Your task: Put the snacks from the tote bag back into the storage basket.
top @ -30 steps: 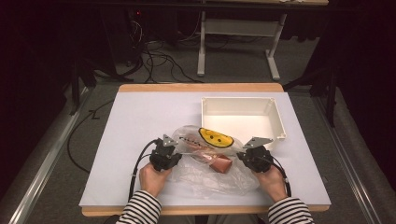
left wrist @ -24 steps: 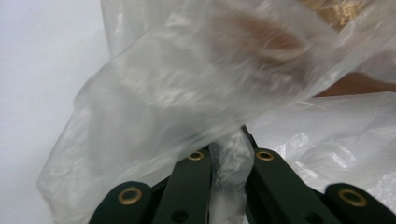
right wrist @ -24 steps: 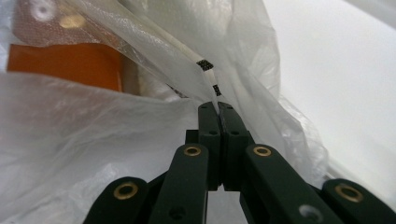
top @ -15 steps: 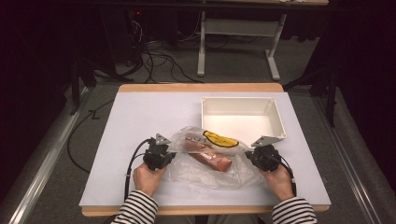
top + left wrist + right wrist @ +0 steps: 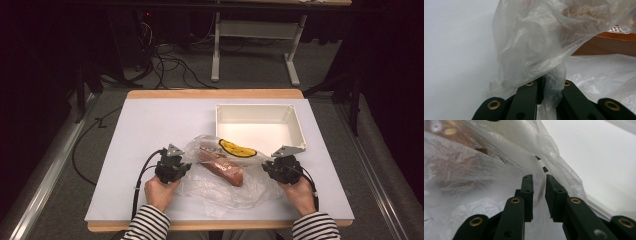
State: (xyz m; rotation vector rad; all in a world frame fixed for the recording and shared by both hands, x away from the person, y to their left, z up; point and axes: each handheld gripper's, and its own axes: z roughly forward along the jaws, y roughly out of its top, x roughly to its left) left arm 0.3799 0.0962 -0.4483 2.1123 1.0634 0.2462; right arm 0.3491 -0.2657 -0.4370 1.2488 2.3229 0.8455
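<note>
Crinkled clear plastic bag lies between the tongs, a brown packet and yellow label inside, print unreadable. Left gripper pinches a bunched fold tight; right gripper, jaws just eased slightly apart, has film between them. Beyond the right gripper sits a white rectangular tray.

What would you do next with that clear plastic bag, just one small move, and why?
Probably close the right gripper back onto the clear plastic bag. Its jaws have just been opening, with film in the small gap between them, while the left gripper pinches the opposite edge. The brown packet and yellow item remain inside.
</note>
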